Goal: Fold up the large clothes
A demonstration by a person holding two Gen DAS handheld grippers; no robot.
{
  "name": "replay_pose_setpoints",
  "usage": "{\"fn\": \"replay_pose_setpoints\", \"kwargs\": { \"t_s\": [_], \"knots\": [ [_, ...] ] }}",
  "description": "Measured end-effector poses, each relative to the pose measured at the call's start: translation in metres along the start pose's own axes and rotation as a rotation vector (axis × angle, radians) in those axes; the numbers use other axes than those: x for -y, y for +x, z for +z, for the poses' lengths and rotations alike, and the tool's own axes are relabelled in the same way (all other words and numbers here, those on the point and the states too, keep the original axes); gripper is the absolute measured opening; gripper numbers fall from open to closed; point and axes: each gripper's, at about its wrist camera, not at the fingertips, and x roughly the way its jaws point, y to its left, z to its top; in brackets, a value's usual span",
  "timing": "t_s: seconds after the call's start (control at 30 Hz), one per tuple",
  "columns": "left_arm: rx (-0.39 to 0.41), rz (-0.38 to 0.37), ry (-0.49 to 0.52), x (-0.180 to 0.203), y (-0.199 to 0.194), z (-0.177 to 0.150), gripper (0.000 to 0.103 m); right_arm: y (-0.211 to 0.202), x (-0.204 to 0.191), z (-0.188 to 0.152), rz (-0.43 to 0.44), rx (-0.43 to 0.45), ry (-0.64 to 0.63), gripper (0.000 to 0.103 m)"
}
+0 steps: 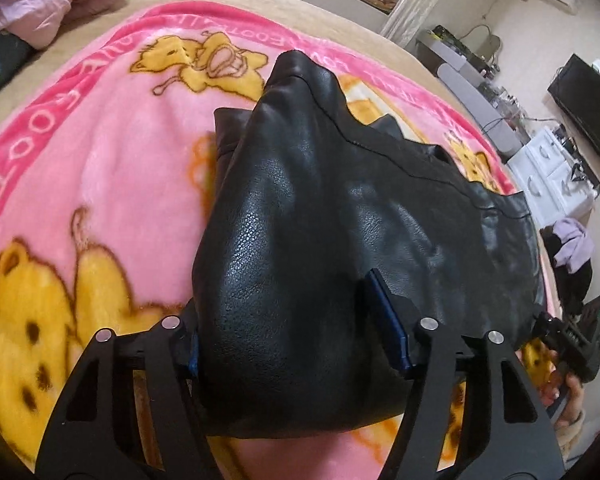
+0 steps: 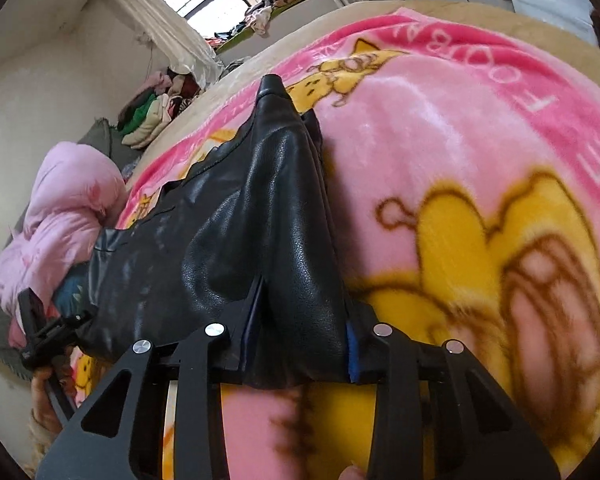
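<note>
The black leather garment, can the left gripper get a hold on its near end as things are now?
Probably yes. The black leather garment already bulges between the left gripper fingers, on the pink blanket, with nothing blocking. The bunch looks thick, so the bite may be partial.

The jacket (image 1: 300, 216) lay on the blanket (image 1: 100, 168) ahead of my tongs, one bunched end between the fingers of my left tongs (image 1: 300, 340), the other between those of my right tongs (image 2: 300, 344). It stretched across from one to the other. A quilt (image 2: 60, 208) sat beyond the blanket, left of my left tongs.
</note>
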Motion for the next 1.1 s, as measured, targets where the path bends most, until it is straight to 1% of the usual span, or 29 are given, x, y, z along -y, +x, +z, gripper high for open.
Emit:
{"fn": "replay_pose_setpoints", "kwargs": {
  "t_s": [0.1, 0.13, 0.17, 0.2, 0.23, 0.27, 0.3, 0.33, 0.37, 0.4, 0.43, 0.47, 0.5, 0.53, 0.57, 0.63, 0.7, 0.73, 0.77, 0.83, 0.87, 0.9, 0.97, 1.07, 1.1],
  "knots": [
    [-0.006, -0.002, -0.008, -0.003, 0.004, 0.004, 0.065, 0.004, 0.003, 0.003, -0.01, -0.011, 0.018, 0.039],
    [-0.007, -0.002, -0.011, -0.004, 0.004, 0.004, 0.067, 0.003, 0.002, 0.005, -0.022, -0.012, 0.017, 0.045],
    [-0.007, 0.001, -0.006, -0.003, 0.004, 0.004, 0.068, 0.0, 0.0, 0.006, -0.047, -0.009, 0.014, 0.055],
    [-0.004, 0.009, 0.005, -0.002, 0.003, 0.004, 0.068, -0.003, -0.003, 0.007, -0.086, 0.0, 0.002, 0.059],
    [-0.004, 0.01, 0.008, -0.001, 0.001, 0.005, 0.071, -0.011, -0.011, 0.008, -0.155, 0.029, -0.03, 0.059],
    [-0.004, 0.01, 0.013, -0.001, 0.0, 0.006, 0.074, -0.018, -0.021, 0.007, -0.201, 0.062, -0.066, 0.059],
    [0.001, 0.011, 0.014, -0.001, -0.003, 0.007, 0.077, -0.026, -0.032, 0.007, -0.229, 0.095, -0.103, 0.059],
    [0.014, 0.01, 0.014, -0.002, -0.006, 0.008, 0.081, -0.031, -0.043, 0.007, -0.246, 0.125, -0.133, 0.065],
    [0.028, 0.008, 0.016, -0.001, -0.009, 0.009, 0.082, -0.039, -0.059, 0.005, -0.252, 0.173, -0.177, 0.065],
    [0.046, 0.014, 0.026, -0.001, -0.014, 0.011, 0.085, -0.044, -0.074, 0.003, -0.239, 0.2, -0.212, 0.065],
    [0.059, 0.022, 0.036, -0.001, -0.017, 0.013, 0.09, -0.044, -0.086, 0.001, -0.218, 0.212, -0.24, 0.065],
    [0.073, 0.031, 0.046, 0.0, -0.02, 0.014, 0.092, -0.044, -0.107, -0.005, -0.175, 0.228, -0.289, 0.062],
    [0.087, 0.043, 0.058, 0.0, -0.023, 0.015, 0.093, -0.04, -0.117, -0.006, -0.153, 0.229, -0.314, 0.058],
    [0.091, 0.05, 0.062, 0.001, -0.024, 0.016, 0.093, -0.036, -0.129, -0.01, -0.12, 0.219, -0.341, 0.05],
    [0.092, 0.052, 0.059, 0.0, -0.024, 0.016, 0.093, -0.026, -0.145, -0.016, -0.07, 0.189, -0.372, 0.046],
    [0.091, 0.054, 0.058, 0.0, -0.025, 0.017, 0.094, -0.005, -0.17, -0.029, -0.024, 0.129, -0.43, 0.042],
    [0.09, 0.055, 0.062, 0.0, -0.025, 0.018, 0.093, 0.017, -0.191, -0.039, -0.036, 0.079, -0.497, 0.039],
    [0.089, 0.055, 0.062, 0.0, -0.025, 0.018, 0.093, 0.027, -0.198, -0.046, -0.048, 0.054, -0.526, 0.035],
    [0.089, 0.054, 0.062, 0.0, -0.025, 0.018, 0.093, 0.036, -0.204, -0.052, -0.059, 0.028, -0.549, 0.031],
    [0.081, 0.045, 0.064, 0.0, -0.025, 0.018, 0.094, 0.048, -0.209, -0.06, -0.076, -0.001, -0.571, 0.03],
    [0.08, 0.037, 0.061, -0.001, -0.027, 0.018, 0.093, 0.057, -0.209, -0.065, -0.099, -0.024, -0.576, 0.028],
    [0.079, 0.022, 0.062, 0.0, -0.028, 0.017, 0.093, 0.065, -0.209, -0.071, -0.125, -0.043, -0.582, 0.028],
    [0.079, 0.026, 0.076, 0.002, -0.028, 0.017, 0.093, 0.077, -0.206, -0.078, -0.16, -0.07, -0.594, 0.027],
    [0.069, 0.066, 0.11, 0.006, -0.022, 0.017, 0.094, 0.088, -0.206, -0.085, -0.187, -0.085, -0.603, 0.028],
    [0.062, 0.069, 0.111, 0.005, -0.02, 0.017, 0.094, 0.09, -0.205, -0.086, -0.189, -0.086, -0.602, 0.028]
  ]
}}
